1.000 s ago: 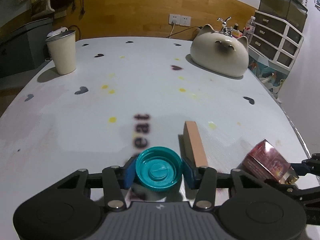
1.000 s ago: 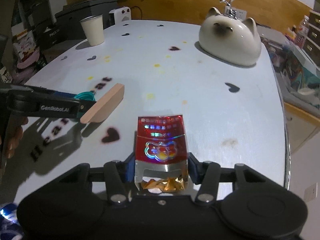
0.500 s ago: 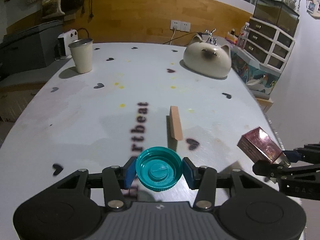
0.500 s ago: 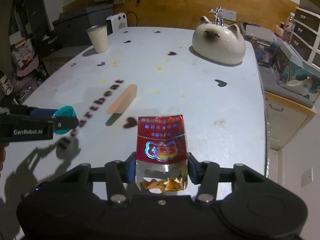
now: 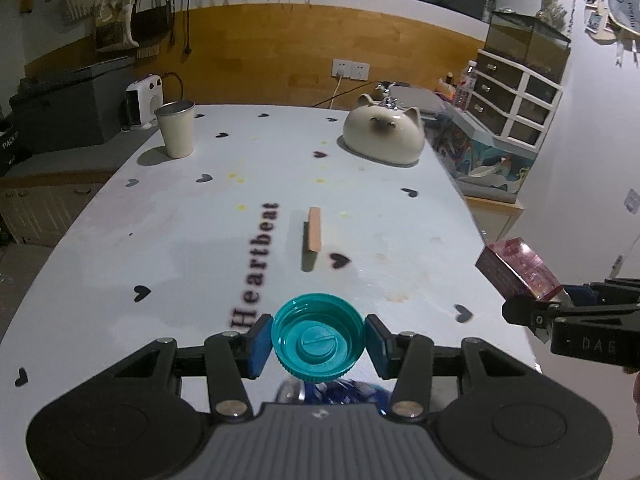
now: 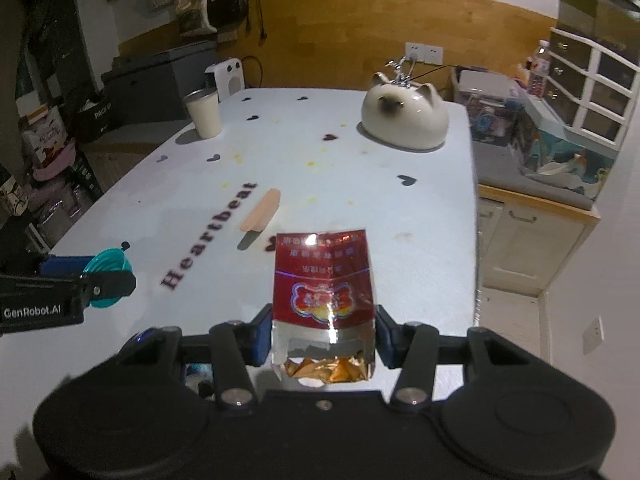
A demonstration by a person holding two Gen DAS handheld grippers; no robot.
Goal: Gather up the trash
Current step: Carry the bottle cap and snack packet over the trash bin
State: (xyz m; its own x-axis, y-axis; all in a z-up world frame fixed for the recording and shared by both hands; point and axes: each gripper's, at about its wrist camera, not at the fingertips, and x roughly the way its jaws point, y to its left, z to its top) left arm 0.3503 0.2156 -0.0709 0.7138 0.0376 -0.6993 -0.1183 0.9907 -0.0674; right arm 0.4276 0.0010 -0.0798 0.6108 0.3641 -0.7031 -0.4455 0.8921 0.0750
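Note:
My left gripper (image 5: pixel 319 346) is shut on a teal plastic bottle cap (image 5: pixel 319 338), held hollow side up above the near part of the white table (image 5: pixel 160 240). My right gripper (image 6: pixel 323 338) is shut on a crumpled red cigarette pack (image 6: pixel 323 284) with gold foil showing at its torn end. In the left wrist view the pack (image 5: pixel 518 270) hangs at the right, past the table's edge. From the right wrist view the cap (image 6: pixel 108 276) shows at the far left. A tan wooden stick (image 5: pixel 314 230) lies on the table by the word "Heartbeat".
A cream cat-shaped ceramic piece (image 5: pixel 384 136) sits at the table's far right and a pale cup (image 5: pixel 176 130) at its far left. A drawer cabinet (image 5: pixel 516 104) and low shelf stand to the right. A blue crumpled thing (image 5: pixel 340 390) lies below the left gripper.
Both grippers have risen and drawn back from the table, each keeping its grip. The stick, cat and cup now look smaller and farther away.

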